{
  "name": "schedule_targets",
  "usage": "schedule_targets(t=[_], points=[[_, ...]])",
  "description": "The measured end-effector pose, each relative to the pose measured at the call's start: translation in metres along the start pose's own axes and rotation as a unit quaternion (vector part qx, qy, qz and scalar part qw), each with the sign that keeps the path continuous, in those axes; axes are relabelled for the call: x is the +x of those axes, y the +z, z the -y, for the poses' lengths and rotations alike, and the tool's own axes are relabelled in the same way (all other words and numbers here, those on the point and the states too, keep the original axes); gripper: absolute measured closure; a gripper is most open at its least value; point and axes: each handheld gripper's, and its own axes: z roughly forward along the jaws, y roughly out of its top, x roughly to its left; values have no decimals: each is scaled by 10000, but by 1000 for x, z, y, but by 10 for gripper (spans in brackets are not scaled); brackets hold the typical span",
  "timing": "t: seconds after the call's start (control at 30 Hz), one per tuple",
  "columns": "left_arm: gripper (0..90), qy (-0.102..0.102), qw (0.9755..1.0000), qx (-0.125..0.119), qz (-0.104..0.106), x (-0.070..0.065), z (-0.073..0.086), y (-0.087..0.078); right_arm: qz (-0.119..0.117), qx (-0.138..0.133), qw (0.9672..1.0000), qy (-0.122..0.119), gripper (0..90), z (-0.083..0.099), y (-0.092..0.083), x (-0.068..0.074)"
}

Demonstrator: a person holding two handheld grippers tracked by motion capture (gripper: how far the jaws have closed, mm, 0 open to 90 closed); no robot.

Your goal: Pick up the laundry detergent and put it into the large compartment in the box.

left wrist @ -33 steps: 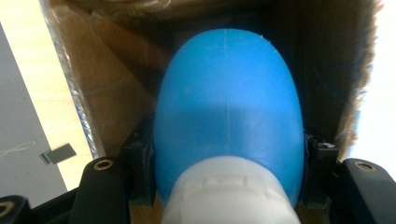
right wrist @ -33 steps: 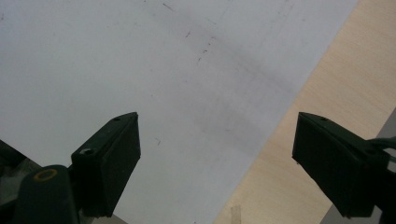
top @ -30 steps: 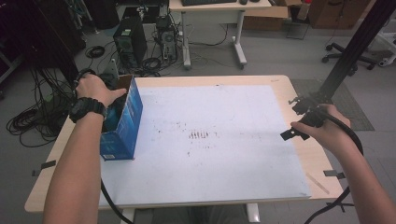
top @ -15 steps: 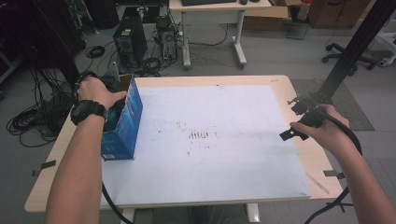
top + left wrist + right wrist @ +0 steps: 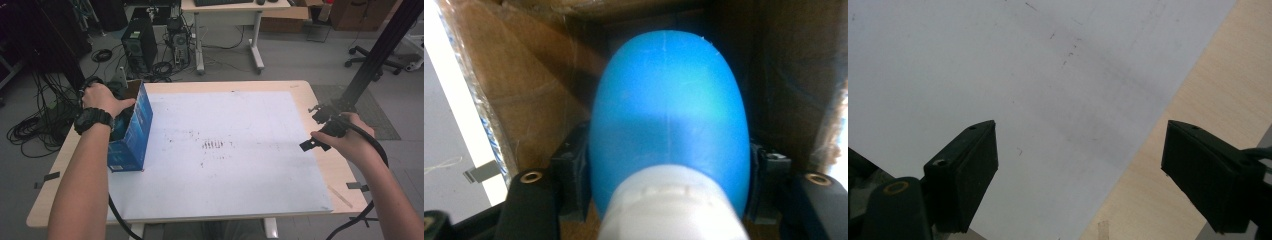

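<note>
High view: at the left, the left gripper (image 5: 667,200) reaches inside the blue box (image 5: 131,131), its fingers (image 5: 570,182) pinching a blue bottle (image 5: 667,115) with a white cap (image 5: 672,205) between them, while at the right the right gripper (image 5: 1080,175) hovers with fingers (image 5: 968,170) spread over the white sheet (image 5: 225,150) by the table (image 5: 330,165) edge.
</note>
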Motion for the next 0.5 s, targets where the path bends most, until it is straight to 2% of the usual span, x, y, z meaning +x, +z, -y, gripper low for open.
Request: schedule_targets(t=[0.27,0.5], points=[[255,14,10000,-25,-79,1,3,-7,-16,8,10000,-11,151,0,2,1],[213,32,9999,-147,-64,0,6,-24,-38,-22,10000,-16,149,0,1,0]])
